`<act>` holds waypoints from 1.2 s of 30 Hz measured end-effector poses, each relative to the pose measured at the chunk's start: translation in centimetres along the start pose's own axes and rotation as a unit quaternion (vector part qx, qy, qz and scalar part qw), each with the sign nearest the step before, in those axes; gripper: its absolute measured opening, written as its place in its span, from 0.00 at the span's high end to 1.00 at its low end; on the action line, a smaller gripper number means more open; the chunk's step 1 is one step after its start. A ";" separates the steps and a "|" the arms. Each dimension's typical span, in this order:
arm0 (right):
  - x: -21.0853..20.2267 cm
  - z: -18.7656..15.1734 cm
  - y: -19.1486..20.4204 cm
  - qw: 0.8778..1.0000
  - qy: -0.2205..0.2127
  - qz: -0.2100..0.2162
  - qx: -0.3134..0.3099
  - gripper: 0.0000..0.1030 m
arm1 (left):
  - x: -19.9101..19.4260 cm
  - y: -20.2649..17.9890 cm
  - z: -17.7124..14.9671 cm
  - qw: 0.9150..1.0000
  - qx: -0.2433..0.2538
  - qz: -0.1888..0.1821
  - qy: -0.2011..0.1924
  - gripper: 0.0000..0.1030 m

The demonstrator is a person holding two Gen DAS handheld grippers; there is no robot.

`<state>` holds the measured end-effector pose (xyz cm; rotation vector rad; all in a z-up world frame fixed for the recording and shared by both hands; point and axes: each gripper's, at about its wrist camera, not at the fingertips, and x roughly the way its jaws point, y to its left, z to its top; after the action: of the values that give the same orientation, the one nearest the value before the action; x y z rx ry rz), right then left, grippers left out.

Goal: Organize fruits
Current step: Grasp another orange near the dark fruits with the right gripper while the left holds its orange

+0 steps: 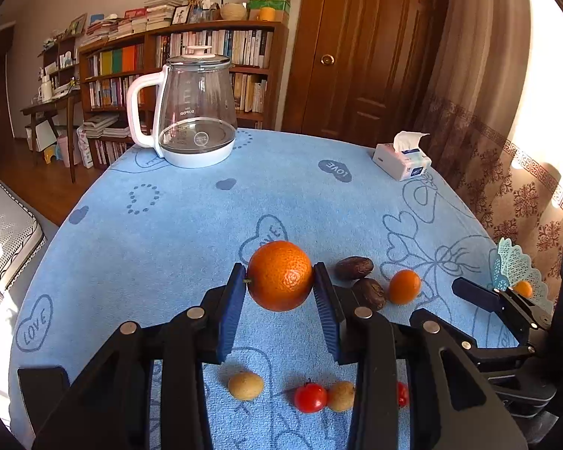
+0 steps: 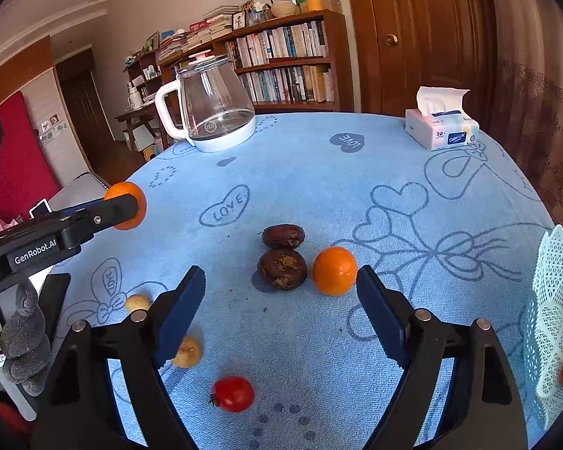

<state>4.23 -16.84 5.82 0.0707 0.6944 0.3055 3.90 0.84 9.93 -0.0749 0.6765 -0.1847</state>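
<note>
We see the blue-clothed tabletop [image 2: 319,187] carrying a glass kettle [image 2: 214,108], a tissue pack [image 2: 441,133] and a white lattice basket [image 2: 555,318] at its right edge. Our left gripper [image 1: 279,285] has its jaws clamped on an orange [image 1: 279,275], lifted off the cloth. Our right gripper [image 2: 281,307] hangs with jaws apart and empty; a smaller orange [image 2: 334,270] and two dark brown fruits [image 2: 282,268] lie just beyond them.
</note>
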 end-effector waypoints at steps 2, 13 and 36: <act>0.9 0.1 -0.6 1.000 0.007 -0.014 0.010 0.25 | -0.1 0.0 0.0 1.000 -0.001 -0.001 -0.001 0.64; 5.3 0.4 -4.5 0.995 0.056 -0.018 0.085 0.41 | 0.0 0.0 0.0 1.000 -0.004 -0.001 0.002 0.64; 2.8 0.4 -2.9 0.997 0.025 -0.027 0.064 0.64 | -0.2 -0.7 -0.4 1.000 0.005 0.001 -0.002 0.64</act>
<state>7.25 -18.75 3.95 0.1661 0.7632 0.2124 3.44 0.20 9.84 -0.0643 0.6723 -0.1862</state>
